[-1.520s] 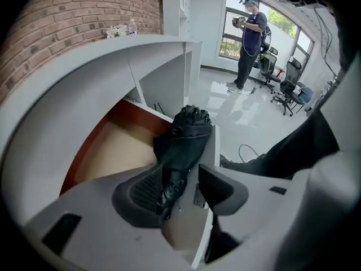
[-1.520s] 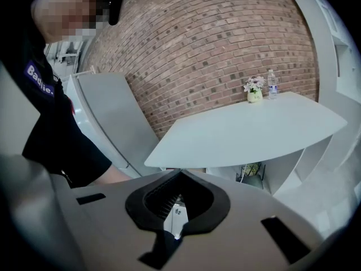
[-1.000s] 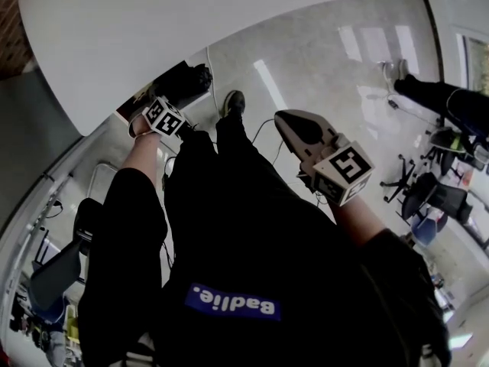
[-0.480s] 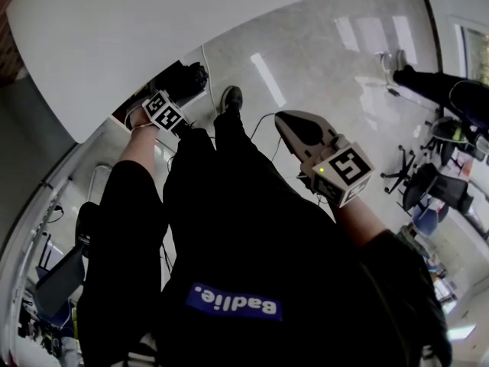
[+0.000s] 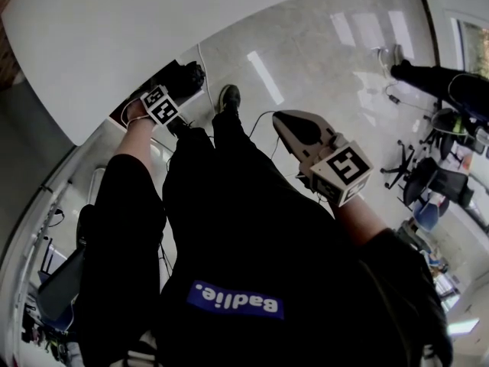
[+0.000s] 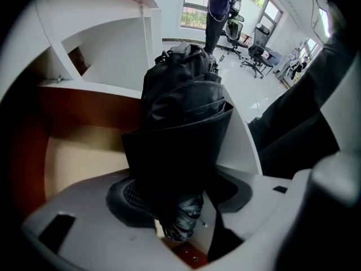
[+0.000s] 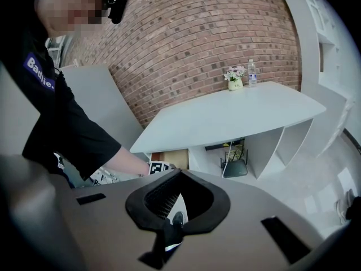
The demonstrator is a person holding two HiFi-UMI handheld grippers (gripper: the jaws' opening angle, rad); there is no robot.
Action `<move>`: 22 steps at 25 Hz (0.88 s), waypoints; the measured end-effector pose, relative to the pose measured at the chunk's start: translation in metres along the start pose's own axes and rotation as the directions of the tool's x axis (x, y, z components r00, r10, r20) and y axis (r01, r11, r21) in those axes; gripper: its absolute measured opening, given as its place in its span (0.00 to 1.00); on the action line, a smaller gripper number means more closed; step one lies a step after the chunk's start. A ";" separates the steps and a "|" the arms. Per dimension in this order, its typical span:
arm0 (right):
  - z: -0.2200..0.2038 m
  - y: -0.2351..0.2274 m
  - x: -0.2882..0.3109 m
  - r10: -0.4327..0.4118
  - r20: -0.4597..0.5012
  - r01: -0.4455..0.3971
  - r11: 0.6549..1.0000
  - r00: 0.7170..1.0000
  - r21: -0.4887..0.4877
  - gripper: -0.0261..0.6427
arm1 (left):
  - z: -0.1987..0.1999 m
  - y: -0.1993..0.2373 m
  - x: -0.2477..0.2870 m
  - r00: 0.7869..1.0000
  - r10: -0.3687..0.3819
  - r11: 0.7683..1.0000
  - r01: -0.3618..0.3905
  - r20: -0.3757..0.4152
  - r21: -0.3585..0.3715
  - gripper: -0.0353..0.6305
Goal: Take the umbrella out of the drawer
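Observation:
The black folded umbrella [image 6: 180, 112] stands up out of the wooden drawer [image 6: 79, 151] and fills the gap of my left gripper [image 6: 180, 174]. The jaws are closing and their pads lie against the umbrella's sleeve. In the head view the left gripper [image 5: 172, 94] points steeply down at the drawer under the desk edge. There the umbrella [image 5: 186, 75] shows as a dark bundle just beyond the marker cube. My right gripper [image 5: 286, 122] hangs over the floor in front of the person's legs. It is shut, its tips meet [image 7: 179, 176], and it holds nothing.
A white curved desk [image 5: 153, 21] overhangs the drawer, with a flower pot and a bottle [image 7: 236, 81] on top. Cables [image 5: 205, 63] run across the glossy floor by the person's shoe [image 5: 228, 96]. Office chairs [image 5: 416, 182] and a standing person [image 6: 217, 4] are farther off.
The left gripper has shifted a little up and left toward the drawer and has rolled slightly. The right gripper has stayed where it was.

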State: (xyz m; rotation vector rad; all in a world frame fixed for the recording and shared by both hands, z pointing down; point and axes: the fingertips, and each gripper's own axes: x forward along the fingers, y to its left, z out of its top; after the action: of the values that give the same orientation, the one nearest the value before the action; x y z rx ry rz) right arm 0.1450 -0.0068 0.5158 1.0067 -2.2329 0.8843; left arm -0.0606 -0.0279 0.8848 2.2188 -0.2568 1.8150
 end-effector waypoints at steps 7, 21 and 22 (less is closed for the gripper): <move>0.003 0.000 -0.003 -0.016 0.018 0.016 1.000 1.000 -0.011 0.08 | -0.001 0.000 -0.005 0.998 0.063 0.997 -0.062 0.014 -0.046 0.39; 0.038 0.014 -0.017 0.036 0.103 -0.027 0.996 0.994 -0.080 0.08 | 0.027 -0.029 -0.077 0.985 0.117 0.986 -0.100 0.127 -0.135 0.39; 0.042 0.016 -0.017 0.042 0.113 -0.033 0.996 0.993 -0.084 0.08 | 0.029 -0.033 -0.084 0.983 0.121 0.985 -0.101 0.140 -0.139 0.39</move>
State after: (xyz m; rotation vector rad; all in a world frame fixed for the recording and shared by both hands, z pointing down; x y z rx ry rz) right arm 0.1339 -0.0216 0.4715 1.0029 -2.3706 0.7610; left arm -0.0409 -0.0084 0.7940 2.2891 -0.5247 1.6359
